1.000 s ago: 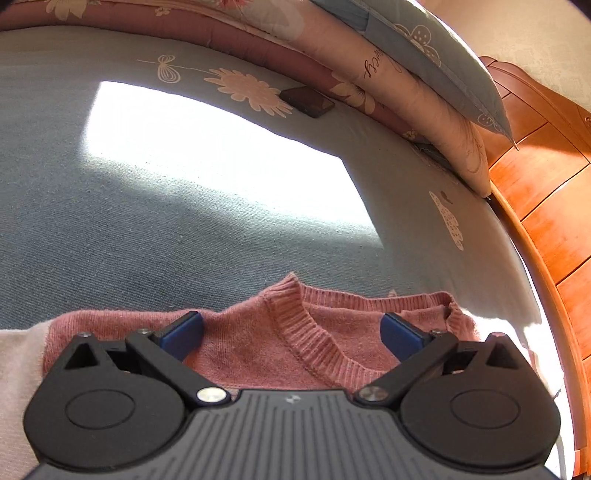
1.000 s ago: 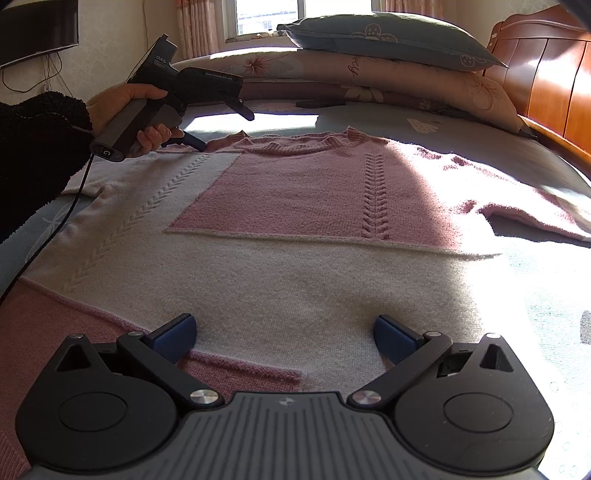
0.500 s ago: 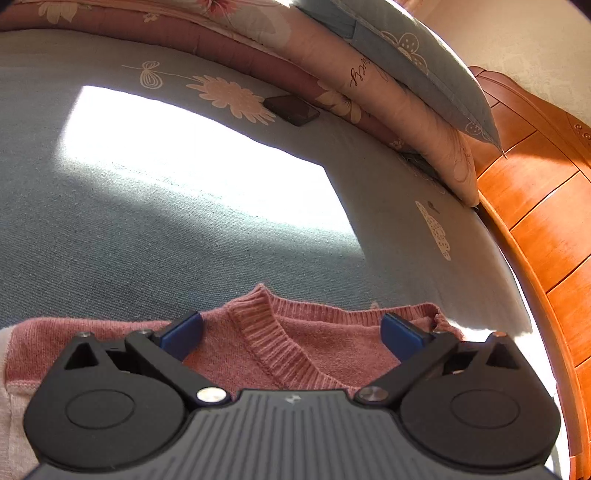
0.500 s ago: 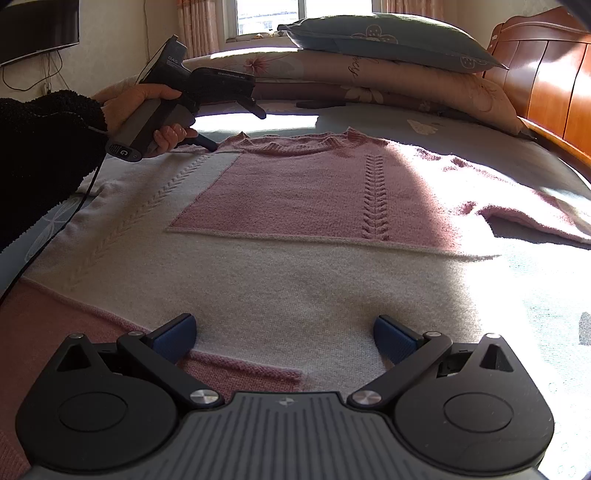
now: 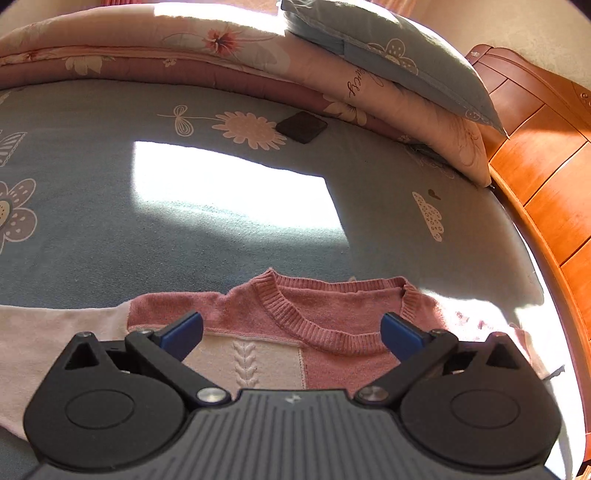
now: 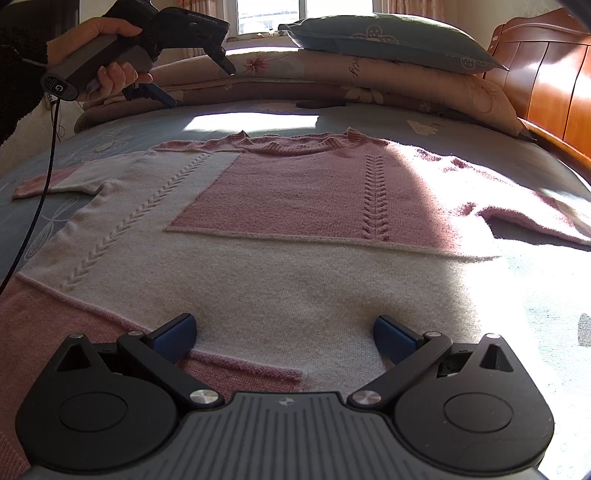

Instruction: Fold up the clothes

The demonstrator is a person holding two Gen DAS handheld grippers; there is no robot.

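Left claw [image 6: 197, 85] higher (sweater [image 6: 295, 221] flat)

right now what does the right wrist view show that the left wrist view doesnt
Only the right wrist view shows the sweater's whole front, both sleeves, the window, and the person's hand holding the left gripper open above the bed. Only the left wrist view shows the dark square object clearly, plus the sheet's flower print. Both share the pink neckline, stacked pillows, wooden headboard, and open blue-tipped fingers; the right gripper holds nothing.
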